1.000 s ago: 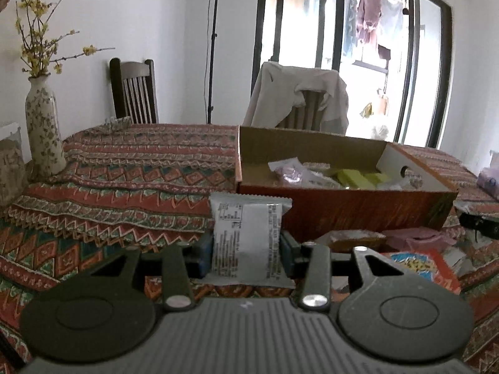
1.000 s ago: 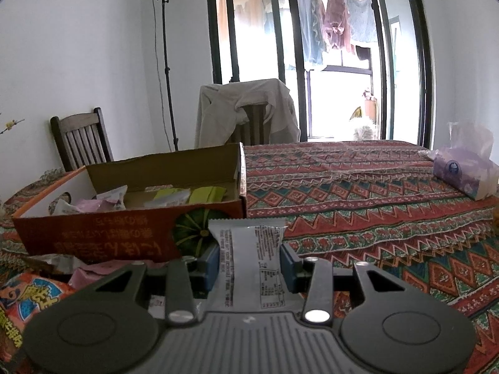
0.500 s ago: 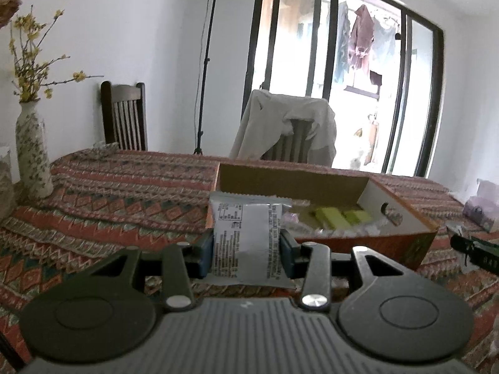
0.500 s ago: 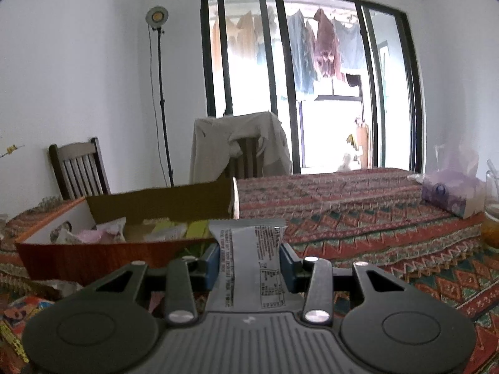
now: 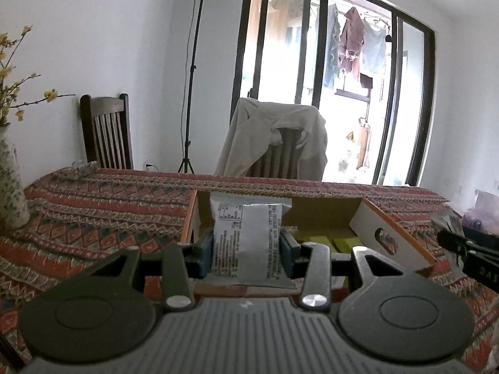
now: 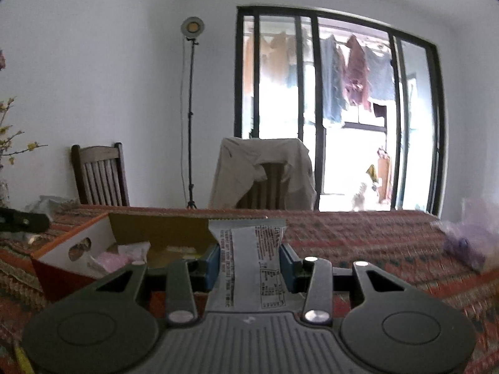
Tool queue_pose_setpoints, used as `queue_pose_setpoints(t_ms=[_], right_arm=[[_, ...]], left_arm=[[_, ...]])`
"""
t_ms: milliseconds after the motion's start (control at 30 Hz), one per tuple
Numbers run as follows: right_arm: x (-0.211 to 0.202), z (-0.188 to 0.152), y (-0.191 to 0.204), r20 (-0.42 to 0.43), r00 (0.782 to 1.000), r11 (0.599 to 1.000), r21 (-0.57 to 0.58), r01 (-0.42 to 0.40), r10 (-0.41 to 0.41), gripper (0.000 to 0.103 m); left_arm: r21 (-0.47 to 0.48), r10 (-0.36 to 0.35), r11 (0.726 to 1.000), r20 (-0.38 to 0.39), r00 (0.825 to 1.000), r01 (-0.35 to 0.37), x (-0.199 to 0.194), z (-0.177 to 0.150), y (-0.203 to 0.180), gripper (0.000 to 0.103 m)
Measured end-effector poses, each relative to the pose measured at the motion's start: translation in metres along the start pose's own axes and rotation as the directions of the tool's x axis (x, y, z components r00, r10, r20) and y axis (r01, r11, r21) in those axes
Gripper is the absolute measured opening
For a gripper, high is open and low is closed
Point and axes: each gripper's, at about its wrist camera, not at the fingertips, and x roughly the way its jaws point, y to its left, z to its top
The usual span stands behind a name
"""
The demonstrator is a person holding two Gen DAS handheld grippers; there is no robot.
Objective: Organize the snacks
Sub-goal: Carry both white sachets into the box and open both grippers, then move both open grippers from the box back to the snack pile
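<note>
Carrying two packets toward the box at once, judging by how both tools sit. Nearest, left gripper (image 5: 248,246) clamped on a silver snack packet (image 5: 248,240), blue pads (image 5: 204,249) pressing its sides, printed back facing the lens, packet upright between the jaws. Right gripper (image 6: 249,261) likewise closed on a second silver packet (image 6: 249,261), crimped top edge standing above the pads. Just beyond, open cardboard box (image 5: 393,240) on the patterned tablecloth (image 5: 103,215), orange outside, white end flap with a finger hole; green bars (image 5: 327,240) visible inside from the left view, pink wrappers (image 6: 109,260) from the right view. Both packets held above or just short of the near rim; exact overlap with the box interior not clear. Step in hand, as a judgement: transport to the box, release not yet made. Next move likely calls for easing each packet forward over the rim, lowering into a free patch beside the snacks already inside, then opening the jaws, one side at a time to avoid the tools meeting. Farther off, draped chair (image 5: 280,137), wooden chair (image 5: 106,131), lamp stand (image 5: 193,71), glazed doors (image 5: 336,87) with laundry.
</note>
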Motion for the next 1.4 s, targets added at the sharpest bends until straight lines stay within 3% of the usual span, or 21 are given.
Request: queue_pose_setpoints(t_ms=[333, 600, 867, 933, 967, 1033, 1100, 1133, 1400], right_arm=[[0.057, 0.026, 0.022, -0.014, 1.000, 1.000, 0.000, -0.005, 0.005, 0.040], [0.078, 0.006, 0.021, -0.011, 1.000, 1.000, -0.009, 0.016, -0.016, 0.040], [0.088, -0.005, 0.022, -0.079, 0.997, 1.000, 0.000, -0.004, 0.004, 0.042], [0.089, -0.007, 0.021, -0.090, 0.996, 1.000, -0.004, -0.003, 0.003, 0.044], [0.088, -0.008, 0.021, -0.092, 0.996, 1.000, -0.004, -0.005, 0.005, 0.047], [0.087, -0.010, 0.020, -0.089, 0.996, 1.000, 0.001, -0.007, 0.007, 0.072], [0.083, -0.010, 0.020, -0.072, 0.997, 1.000, 0.003, -0.001, 0.001, 0.094], [0.081, -0.010, 0.020, -0.062, 0.998, 1.000, 0.006, 0.000, 0.000, 0.102], [0.082, -0.009, 0.018, -0.071, 0.997, 1.000, 0.006, 0.005, -0.004, 0.103]], left_arm=[[-0.041, 0.018, 0.999, 0.012, 1.000, -0.018, 0.044, 0.016, -0.007, 0.043], [-0.029, 0.063, 0.998, 0.027, 0.998, -0.062, 0.069, 0.008, -0.005, 0.043], [-0.037, 0.034, 0.999, -0.012, 0.999, -0.034, 0.079, -0.004, 0.004, 0.044], [-0.033, 0.028, 0.999, -0.003, 1.000, -0.028, 0.077, -0.006, 0.005, 0.053], [-0.035, 0.025, 0.999, 0.009, 1.000, -0.024, 0.075, -0.007, 0.005, 0.059], [-0.046, 0.026, 0.999, 0.036, 0.999, -0.024, 0.070, -0.007, 0.006, 0.089], [-0.059, 0.041, 0.998, 0.070, 0.997, -0.037, 0.064, -0.008, 0.007, 0.103], [-0.069, 0.051, 0.997, 0.090, 0.995, -0.045, 0.061, -0.009, 0.007, 0.103], [-0.090, 0.078, 0.993, 0.077, 0.994, -0.071, 0.064, -0.011, 0.009, 0.103]])
